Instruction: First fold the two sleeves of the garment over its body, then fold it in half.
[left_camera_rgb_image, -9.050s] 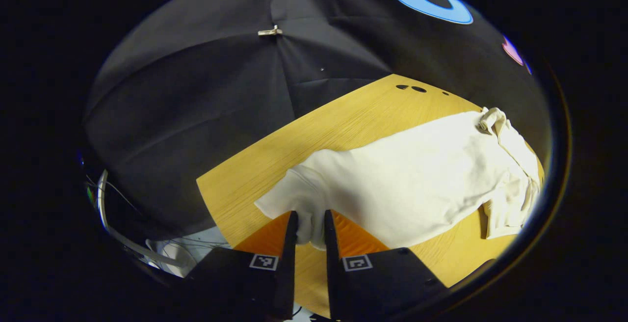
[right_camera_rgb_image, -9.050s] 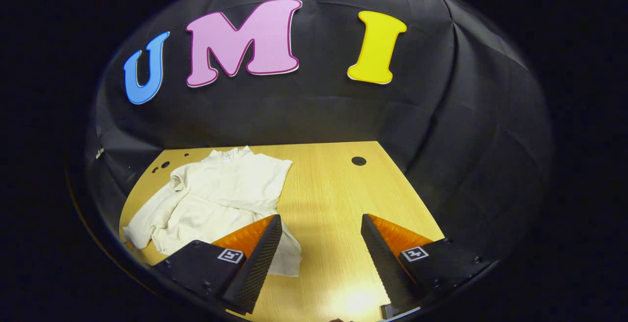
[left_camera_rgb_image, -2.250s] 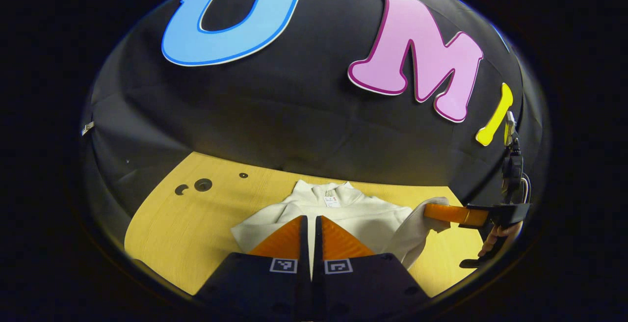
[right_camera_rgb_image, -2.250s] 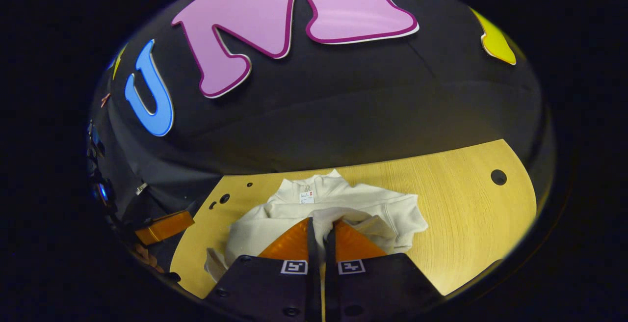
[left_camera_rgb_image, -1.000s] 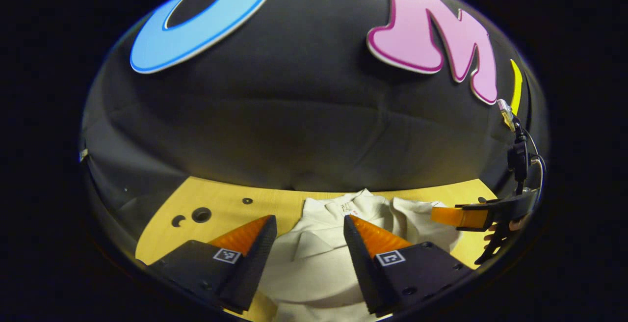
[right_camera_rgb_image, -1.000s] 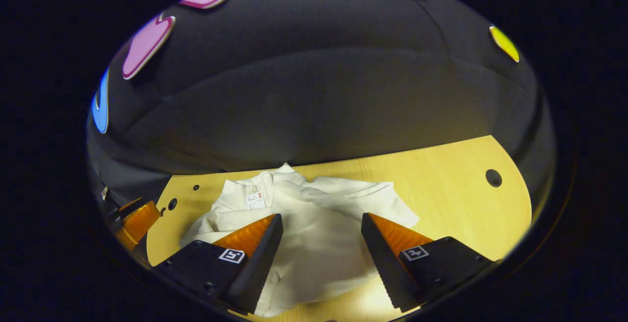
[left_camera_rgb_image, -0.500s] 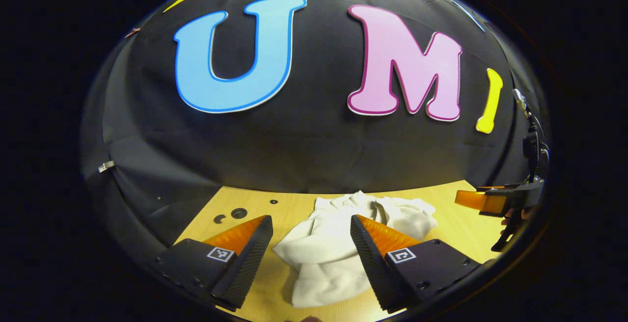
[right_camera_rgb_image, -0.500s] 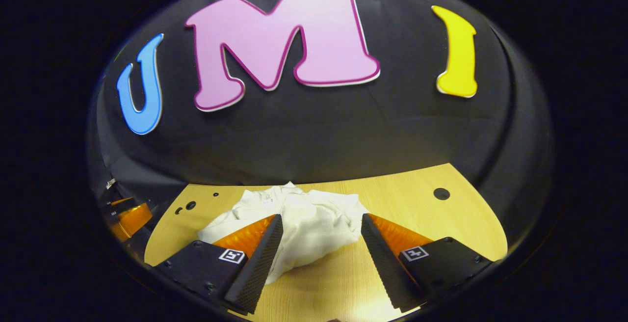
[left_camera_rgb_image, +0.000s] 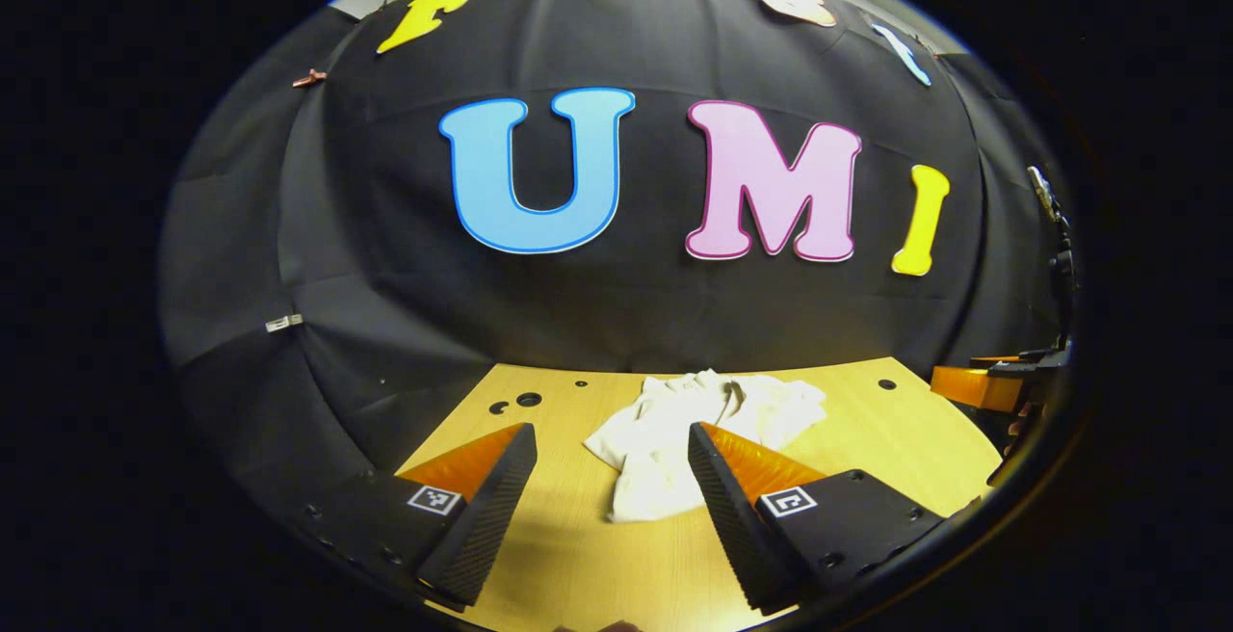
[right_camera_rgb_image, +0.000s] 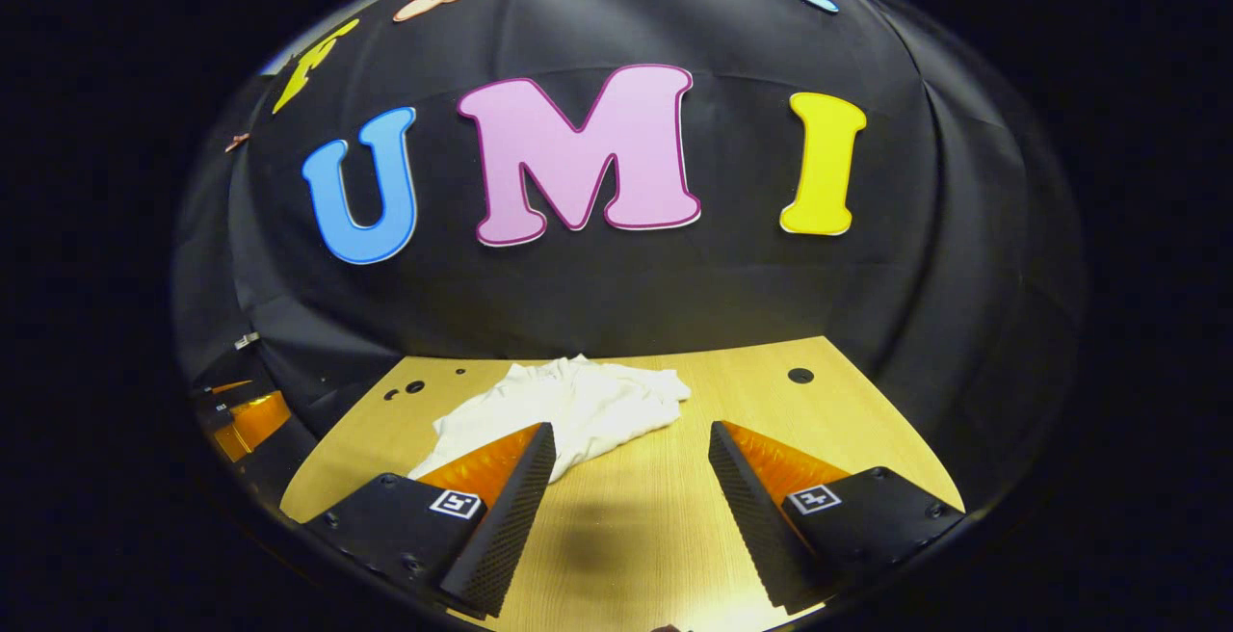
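The shirt (left_camera_rgb_image: pixel 695 425) lay bunched on the table (left_camera_rgb_image: pixel 616 555), near its back holes (left_camera_rgb_image: pixel 528 400); left gripper (left_camera_rgb_image: pixel 611 497) and right gripper (right_camera_rgb_image: pixel 631 507) hung released above it.

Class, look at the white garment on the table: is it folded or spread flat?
Folded: the garment lies as a compact, somewhat rumpled bundle on the table, no sleeves spread out.

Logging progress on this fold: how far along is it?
Done, by the look of it: the white garment lies in a compact, rumpled bundle on the table. In hand: nothing; left tongs and right tongs are open, off the cloth. Left: perhaps smoothing.
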Tool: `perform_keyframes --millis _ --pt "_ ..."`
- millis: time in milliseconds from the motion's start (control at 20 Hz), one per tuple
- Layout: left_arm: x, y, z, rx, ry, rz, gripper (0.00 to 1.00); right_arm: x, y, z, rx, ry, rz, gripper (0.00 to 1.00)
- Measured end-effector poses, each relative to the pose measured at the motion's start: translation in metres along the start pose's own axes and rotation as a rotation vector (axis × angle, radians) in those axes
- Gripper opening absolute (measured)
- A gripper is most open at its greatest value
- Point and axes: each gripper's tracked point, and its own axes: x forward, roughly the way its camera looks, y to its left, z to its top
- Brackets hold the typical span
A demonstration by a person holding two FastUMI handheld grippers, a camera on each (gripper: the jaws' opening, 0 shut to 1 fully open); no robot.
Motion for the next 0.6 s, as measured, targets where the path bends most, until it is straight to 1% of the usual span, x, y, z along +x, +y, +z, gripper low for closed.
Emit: perform_keyframes --millis 100,200,350,500,600 --pt "-0.035 0.002 -0.014 -0.029 0.009 -0.005 0.96 -0.033 0.005 -0.012 -0.011 0.006 0.007 0.98" --pt "-0.067 0.002 -0.028 -0.086 0.027 -0.016 0.97 -0.062 0.009 -0.021 -0.017 0.002 0.016 0.98" --pt "-0.101 0.014 -0.040 -0.145 0.019 0.010 0.98 -0.100 0.016 -0.033 -0.020 -0.012 0.031 0.98" --pt "-0.135 0.018 -0.046 -0.156 -0.015 0.027 0.98 -0.131 0.016 -0.046 -0.036 -0.020 0.031 0.99" --pt "-0.153 0.019 -0.051 -0.141 -0.033 0.054 0.98 -0.152 0.019 -0.053 -0.019 -0.029 0.035 0.98"
